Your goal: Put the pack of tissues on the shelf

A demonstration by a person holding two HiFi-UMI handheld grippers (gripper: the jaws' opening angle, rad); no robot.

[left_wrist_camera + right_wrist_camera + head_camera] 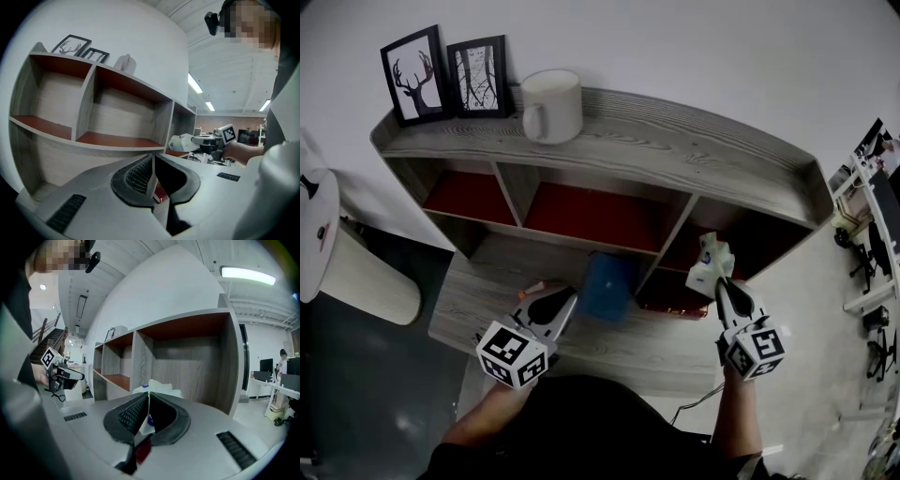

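Nearest the person, the left gripper (566, 297) is held low over the grey wood-grain desk (619, 349). In the left gripper view (152, 159) its jaws are seen closed together with nothing between them. A small orange object (532, 288), too small to identify, lies on the desk just beside it.

To the right, the right gripper (718, 285) is clamped on the white soft pack of tissues (710, 263). In the right gripper view (148, 401) a thin edge of the pack (157, 390) is pinched between the black ribbed pads (130, 416), and the rest of it bulges out beyond the fingertips. The pack is carried in the air, just in front of the opening of the right-hand bay, clear of the boards.

Between the two grippers a blue rectangular object (607, 286) is stood at the front of the lower middle bay; what it is cannot be made out.

Behind it, the grey wooden shelf unit with red inner boards (675, 141) is divided into bays. Only red floors and grey back panels are shown in the two upper left bays (117, 139). The tall right bay (197, 362) is faced by the held pack.

On the top board a white ceramic mug (551, 105) is set, its contents not visible. Two black-framed pictures (448, 73) are leaned against the white wall beside it.
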